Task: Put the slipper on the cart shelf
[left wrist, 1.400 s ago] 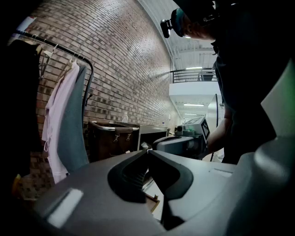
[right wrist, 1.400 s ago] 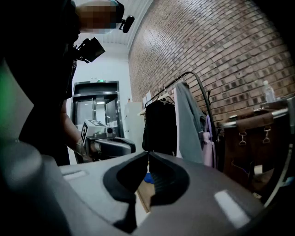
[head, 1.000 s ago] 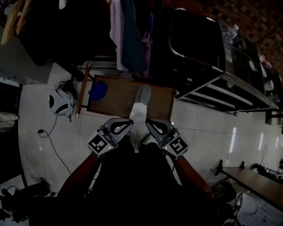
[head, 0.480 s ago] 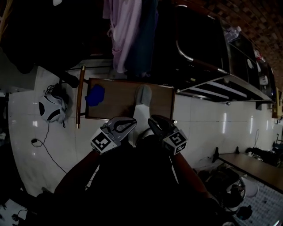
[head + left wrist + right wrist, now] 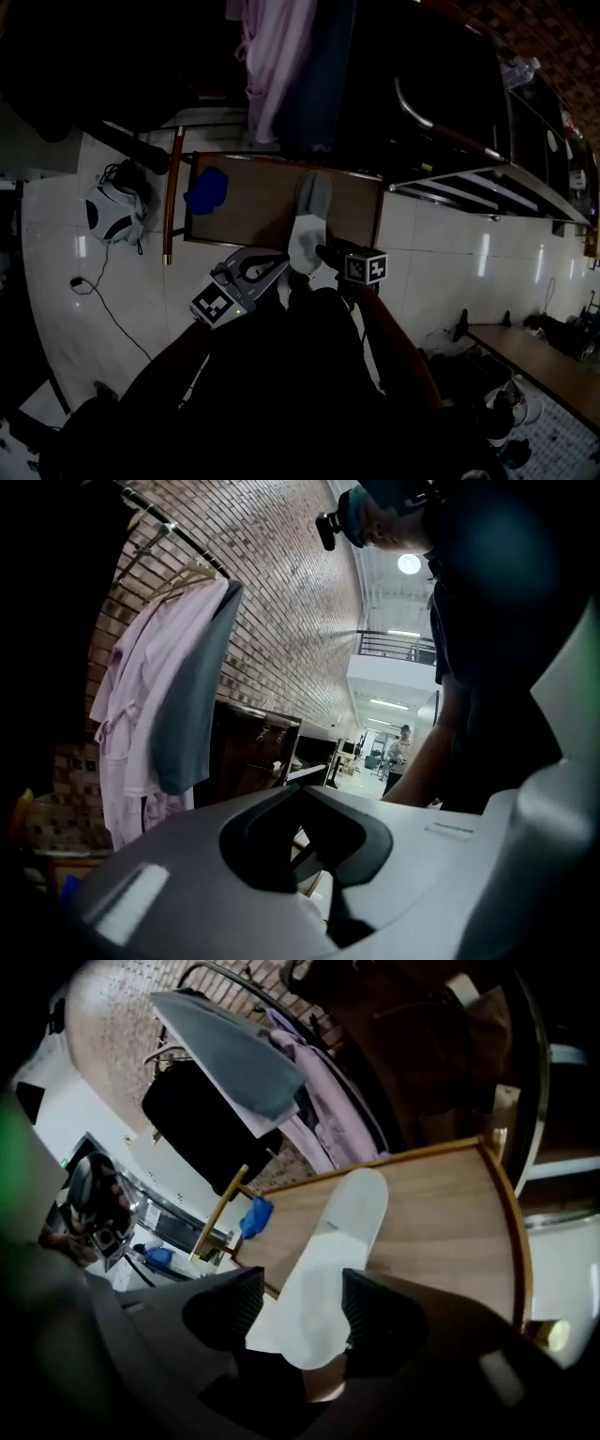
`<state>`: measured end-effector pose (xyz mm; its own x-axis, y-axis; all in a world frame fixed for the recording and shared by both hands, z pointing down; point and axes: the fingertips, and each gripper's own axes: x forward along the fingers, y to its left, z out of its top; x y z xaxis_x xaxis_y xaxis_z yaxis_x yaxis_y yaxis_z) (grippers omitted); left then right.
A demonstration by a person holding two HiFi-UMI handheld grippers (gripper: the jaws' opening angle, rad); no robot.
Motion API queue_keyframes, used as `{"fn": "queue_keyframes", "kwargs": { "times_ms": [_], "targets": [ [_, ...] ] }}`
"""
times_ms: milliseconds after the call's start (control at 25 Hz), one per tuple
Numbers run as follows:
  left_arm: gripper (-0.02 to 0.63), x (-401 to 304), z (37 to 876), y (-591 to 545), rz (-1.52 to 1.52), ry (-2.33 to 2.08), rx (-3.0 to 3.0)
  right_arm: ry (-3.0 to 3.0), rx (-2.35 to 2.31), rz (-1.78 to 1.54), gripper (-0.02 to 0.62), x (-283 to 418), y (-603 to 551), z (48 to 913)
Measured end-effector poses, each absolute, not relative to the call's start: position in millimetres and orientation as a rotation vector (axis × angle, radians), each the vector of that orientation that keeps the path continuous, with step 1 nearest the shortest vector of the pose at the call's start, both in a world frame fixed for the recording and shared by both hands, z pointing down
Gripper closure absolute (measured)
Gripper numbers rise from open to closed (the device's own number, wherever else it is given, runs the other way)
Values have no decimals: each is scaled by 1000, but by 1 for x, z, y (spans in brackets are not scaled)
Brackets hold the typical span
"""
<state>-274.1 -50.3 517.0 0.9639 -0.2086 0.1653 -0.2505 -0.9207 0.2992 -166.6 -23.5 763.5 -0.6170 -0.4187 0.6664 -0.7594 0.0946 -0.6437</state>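
2 grippers in frame, only one is doing anything rn. Far left on the tile floor: black-and-white rounded thing (image 5: 111, 212) w/ a cable, not involved. Next over, left gripper (image 5: 277, 263) hangs just short of the shelf's near edge, jaws together, nothing btwn them, so idle. Its own view shows only hanging clothes (image 5: 159, 696) and a brick wall. Then a blue crumpled item (image 5: 207, 190) at the left end of the cart shelf (image 5: 246, 214), well apart from the work. Mid-shelf, the slipper (image 5: 307, 221) lies lengthwise across the wood, upper facing up afaict, toe toward the far side, heel sticking out past the near edge. At that heel is the right gripper (image 5: 302, 1309): jaws have just been opening and now stand wide, ribbed pads either side of the heel. Reads as slack, not squeeze → released. Vs a sec ago the right gripper sits further fwd at the shelf edge and is turned differently; the slipper barely shifts in head view. Meaning: placement basically done imo, the slipper's weight is on the shelf, not on the jaws. Open item is the heel overhang. If a pad drags on retreat it could pull the slipper back off the edge. Next move should prob be a straight pull-back, or a small nudge fwd first to seat the heel. Far right, dark metal rack (image 5: 469, 159), untouched.
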Motion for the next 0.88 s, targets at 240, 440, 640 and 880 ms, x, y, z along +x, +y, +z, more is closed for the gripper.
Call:
{"fn": "queue_keyframes", "kwargs": {
  "times_ms": [240, 440, 640, 880],
  "targets": [
    [604, -278, 528, -43, 236, -403, 2749, -1933, 1148, 1731, 345, -164, -23, 820],
    [604, -283, 536, -36, 261, -450, 2733, -1867, 1101, 1768, 345, -162, -16, 849],
    [604, -290, 541, -33, 282, -502, 2699, -1874, 1013, 1780, 381, -165, -12, 860],
    [604, -297, 548, -34, 299, -530, 2693, -1905, 1030, 1933, 507, -169, -14, 848]
  ]
}}
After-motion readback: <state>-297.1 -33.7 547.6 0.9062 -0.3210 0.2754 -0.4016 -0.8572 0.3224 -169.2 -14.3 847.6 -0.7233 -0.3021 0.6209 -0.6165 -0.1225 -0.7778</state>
